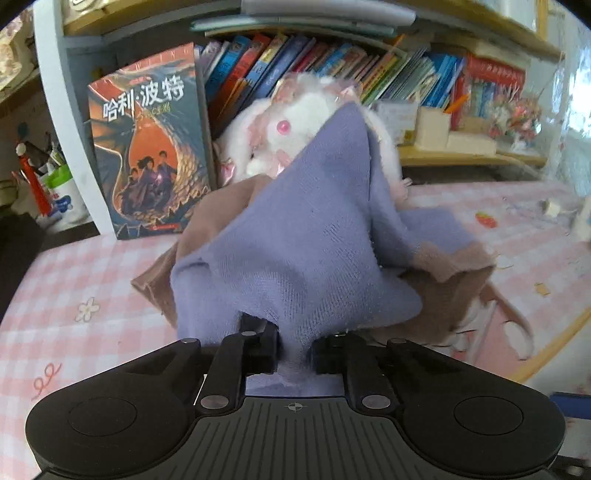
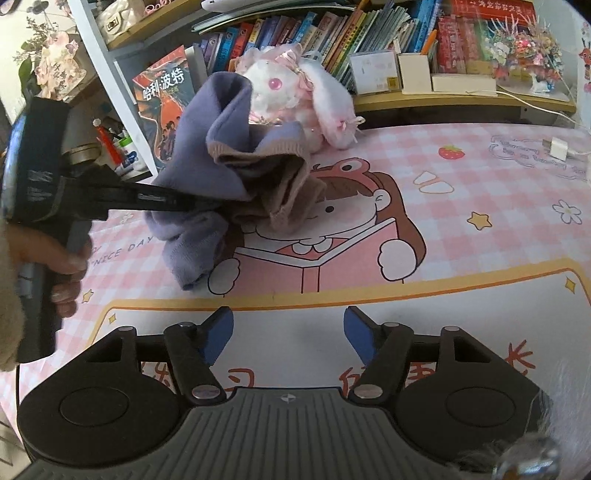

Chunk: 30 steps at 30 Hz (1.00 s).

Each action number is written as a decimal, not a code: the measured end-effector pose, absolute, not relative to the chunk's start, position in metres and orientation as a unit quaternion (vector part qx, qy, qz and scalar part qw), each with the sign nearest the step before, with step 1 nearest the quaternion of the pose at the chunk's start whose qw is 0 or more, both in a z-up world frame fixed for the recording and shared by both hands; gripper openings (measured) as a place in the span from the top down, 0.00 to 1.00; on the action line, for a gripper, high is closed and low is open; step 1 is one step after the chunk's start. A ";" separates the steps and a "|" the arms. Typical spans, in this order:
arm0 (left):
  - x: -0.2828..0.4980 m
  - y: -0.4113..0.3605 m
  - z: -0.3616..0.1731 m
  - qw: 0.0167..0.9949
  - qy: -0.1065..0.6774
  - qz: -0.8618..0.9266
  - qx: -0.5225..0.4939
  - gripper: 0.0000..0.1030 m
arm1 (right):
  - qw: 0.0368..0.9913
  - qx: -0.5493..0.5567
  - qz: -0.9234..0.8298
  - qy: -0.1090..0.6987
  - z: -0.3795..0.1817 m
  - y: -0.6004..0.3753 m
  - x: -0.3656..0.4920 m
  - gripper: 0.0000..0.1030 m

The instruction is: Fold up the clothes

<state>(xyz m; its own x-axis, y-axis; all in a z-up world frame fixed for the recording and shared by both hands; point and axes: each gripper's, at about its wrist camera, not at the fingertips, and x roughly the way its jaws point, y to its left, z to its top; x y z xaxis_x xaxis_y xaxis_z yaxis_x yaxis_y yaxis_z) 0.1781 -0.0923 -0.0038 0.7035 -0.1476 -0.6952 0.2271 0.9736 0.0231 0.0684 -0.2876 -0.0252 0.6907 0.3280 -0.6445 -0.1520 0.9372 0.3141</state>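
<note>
Item: one small purple knit garment (image 2: 207, 177) with a brown ribbed cuff (image 2: 280, 158), possibly a sock or a child's top; bunched as it was, we could not settle which. We held it by the left gripper (image 1: 294, 350), whose black fingers (image 1: 258, 347) were pinched narrowly on a gather of the purple cloth, so that part of the fabric rose in a peak above the pink checked desk mat (image 2: 461, 229) while its lower end trailed on the mat near the printed cartoon girl (image 2: 343, 221). Our right gripper (image 2: 288, 334) hung over the near edge of the mat, its blue-padded fingers (image 2: 218, 332) spread wide and holding nothing, well apart from the garment. Condition: crumpled, the brown opening gaping, no flat layer or clean crease visible anywhere. We judged the folding unfinished at this point; the garment wanted spreading or smoothing and at least one tidy fold before it could count as done. Nearby: a white plush rabbit (image 2: 295, 88) just behind the cloth, a Harry Potter book (image 1: 147, 147) and a shelf of books (image 2: 332, 33).
</note>
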 end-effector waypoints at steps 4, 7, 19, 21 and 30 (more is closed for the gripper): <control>0.131 -0.102 0.041 0.924 0.335 -0.183 -0.004 0.92 | 0.910 0.122 0.141 0.369 -0.025 -0.292 0.071 0.36; 0.095 -0.110 0.075 0.924 0.296 -0.238 -0.030 0.92 | 0.909 0.128 0.140 0.372 -0.024 -0.297 0.073 0.36; 0.043 -0.052 0.134 0.943 0.220 -0.202 -0.147 0.92 | 0.917 0.152 0.143 0.338 -0.008 -0.306 0.075 0.37; 0.038 -0.040 0.126 0.944 0.234 -0.176 -0.150 0.92 | 0.915 0.155 0.147 0.342 -0.009 -0.304 0.074 0.37; 0.002 0.003 0.061 0.929 0.330 -0.067 -0.153 0.92 | 0.835 0.336 0.196 0.390 -0.034 -0.315 0.080 0.35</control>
